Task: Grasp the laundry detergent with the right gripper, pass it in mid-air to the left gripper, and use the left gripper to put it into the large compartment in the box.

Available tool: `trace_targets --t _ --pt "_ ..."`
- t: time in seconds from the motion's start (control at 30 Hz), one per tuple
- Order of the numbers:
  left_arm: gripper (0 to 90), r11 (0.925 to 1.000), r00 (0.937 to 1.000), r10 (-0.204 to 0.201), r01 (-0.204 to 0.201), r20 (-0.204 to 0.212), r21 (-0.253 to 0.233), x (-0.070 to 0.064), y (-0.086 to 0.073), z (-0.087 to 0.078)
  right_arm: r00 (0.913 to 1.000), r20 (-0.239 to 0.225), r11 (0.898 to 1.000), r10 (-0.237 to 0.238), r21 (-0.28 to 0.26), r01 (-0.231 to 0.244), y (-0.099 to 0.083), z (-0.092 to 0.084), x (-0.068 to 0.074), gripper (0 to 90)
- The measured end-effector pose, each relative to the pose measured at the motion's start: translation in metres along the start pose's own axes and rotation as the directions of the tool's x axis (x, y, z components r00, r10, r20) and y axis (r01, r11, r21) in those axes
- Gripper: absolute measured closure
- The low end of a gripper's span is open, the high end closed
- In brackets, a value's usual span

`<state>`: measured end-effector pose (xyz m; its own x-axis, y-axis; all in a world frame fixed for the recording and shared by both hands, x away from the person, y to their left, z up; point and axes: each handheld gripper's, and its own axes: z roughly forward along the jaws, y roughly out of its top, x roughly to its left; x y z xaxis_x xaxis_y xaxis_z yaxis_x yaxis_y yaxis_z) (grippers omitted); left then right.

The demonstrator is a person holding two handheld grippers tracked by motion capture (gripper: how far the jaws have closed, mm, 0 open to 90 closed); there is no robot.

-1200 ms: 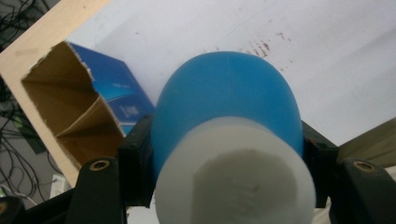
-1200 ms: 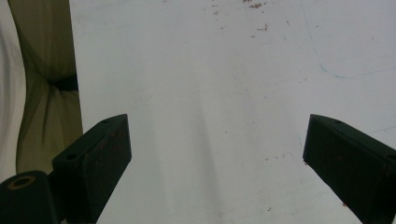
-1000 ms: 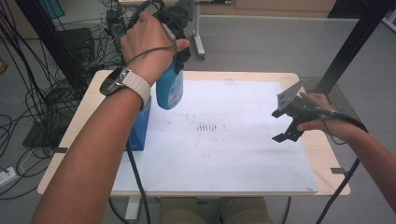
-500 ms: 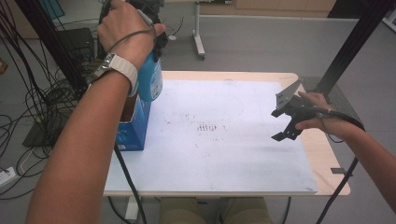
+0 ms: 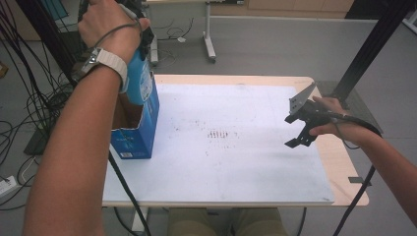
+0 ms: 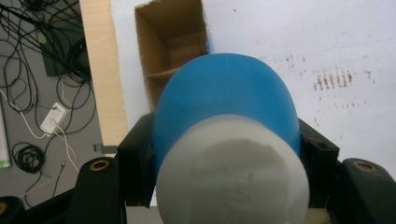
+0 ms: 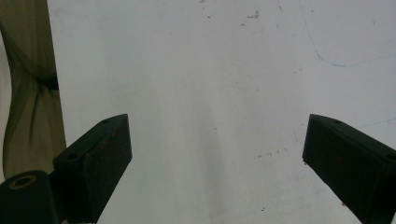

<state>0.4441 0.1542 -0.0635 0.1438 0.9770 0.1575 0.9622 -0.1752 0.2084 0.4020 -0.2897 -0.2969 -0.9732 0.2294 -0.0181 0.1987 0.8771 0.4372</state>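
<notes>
I have the blue bottle (image 6: 224, 107) clamped in my left gripper (image 6: 229, 154), the 2 jaws pressing its sides just below the white cap (image 6: 233, 172), which faces the camera in the left gripper view. The bottle hangs over the left edge of the worktop (image 5: 236, 196), its long axis close to upright and its base pointing down at the open top of the blue carton (image 5: 140, 125) standing by that edge. In the left gripper view the carton's brown mouth sits behind and a little left of the bottle, so I judge the bottle must line up with that mouth before it goes straight down into it.

My right gripper (image 5: 299, 129) hovers over the worktop's right edge, jaws spread wide with nothing between them, well apart from the carton; the left hand (image 5: 110, 22) is far nearer.

The bottle's base is hidden behind its own body, my forearm covers part of the carton in the high view, and the carton's bottom is too dark to read.
</notes>
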Motion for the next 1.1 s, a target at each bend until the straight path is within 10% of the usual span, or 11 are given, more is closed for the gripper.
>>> trace_targets --t 1.1 --pt "37.2 0.9962 0.997 -0.078 0.078 -0.002 0.038 0.037 -0.009 0.066 0.9996 -0.009 1.0 0.025 0.013 -0.025 -0.002 0.005 -0.001 8.1"
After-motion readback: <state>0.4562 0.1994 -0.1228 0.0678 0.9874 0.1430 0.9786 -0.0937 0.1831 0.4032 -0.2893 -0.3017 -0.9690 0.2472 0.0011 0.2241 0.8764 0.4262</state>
